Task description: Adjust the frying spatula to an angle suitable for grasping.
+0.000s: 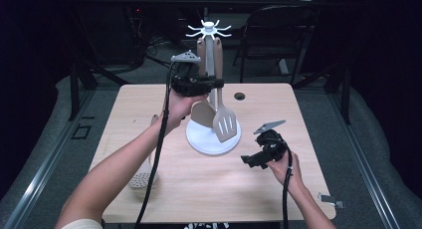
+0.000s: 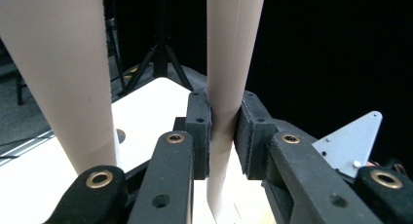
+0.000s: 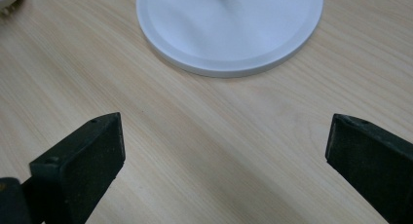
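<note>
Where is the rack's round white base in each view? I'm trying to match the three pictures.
High view: the white base sits mid-table, under the hanging slotted spatula.
Left gripper view: I can't make it out; the jaws clamp a pale utensil handle.
Right gripper view: top centre, beyond the open jaws.
Shared landmark: the wooden table.

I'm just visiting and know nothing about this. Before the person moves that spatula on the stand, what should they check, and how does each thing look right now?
1. Left gripper clamped on the slotted spatula handle: ok.
2. Handle sits squarely between the pads: ok.
3. Spatula's top freed from the hook rack: cannot tell.
4. Neighbouring spoon out of the way: not ok, it hangs right beside.
5. Right gripper open, holding nothing: ok.
6. Stand base flat on the table: ok.
</note>
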A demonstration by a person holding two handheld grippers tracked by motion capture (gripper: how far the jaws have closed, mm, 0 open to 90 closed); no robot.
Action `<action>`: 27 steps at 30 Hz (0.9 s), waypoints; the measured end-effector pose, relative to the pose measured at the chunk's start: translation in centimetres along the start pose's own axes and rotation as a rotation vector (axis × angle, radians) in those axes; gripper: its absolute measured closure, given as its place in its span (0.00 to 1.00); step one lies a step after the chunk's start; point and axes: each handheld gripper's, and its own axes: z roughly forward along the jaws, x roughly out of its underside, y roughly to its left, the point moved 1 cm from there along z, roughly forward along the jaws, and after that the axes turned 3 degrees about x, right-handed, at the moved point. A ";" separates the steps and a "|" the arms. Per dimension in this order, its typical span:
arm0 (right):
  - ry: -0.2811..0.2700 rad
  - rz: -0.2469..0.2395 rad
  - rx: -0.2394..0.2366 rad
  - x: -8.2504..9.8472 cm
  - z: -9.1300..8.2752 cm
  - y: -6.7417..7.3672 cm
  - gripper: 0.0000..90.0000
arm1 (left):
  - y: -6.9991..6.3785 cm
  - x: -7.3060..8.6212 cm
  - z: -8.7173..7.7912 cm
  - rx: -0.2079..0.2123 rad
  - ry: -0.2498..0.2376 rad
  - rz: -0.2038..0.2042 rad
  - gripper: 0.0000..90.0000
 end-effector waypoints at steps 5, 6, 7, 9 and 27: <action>0.002 -0.007 -0.001 0.0 0.0 0.0 0.01 | 0.3 -0.1 0.1 -0.020 0.004 0.004 0.86; 0.001 -0.007 -0.001 0.0 0.0 0.0 0.01 | 0.3 -0.1 0.2 -0.026 0.005 0.008 0.86; 0.001 -0.008 -0.001 0.0 0.0 0.0 0.01 | 0.4 0.0 0.2 -0.033 0.007 0.009 0.86; 0.001 -0.008 -0.001 0.0 0.0 0.0 0.01 | 0.4 0.0 0.2 -0.041 0.008 0.011 0.86; 0.001 -0.007 -0.006 0.0 0.0 0.0 0.01 | -0.4 0.8 -0.6 -0.148 -0.004 0.099 0.73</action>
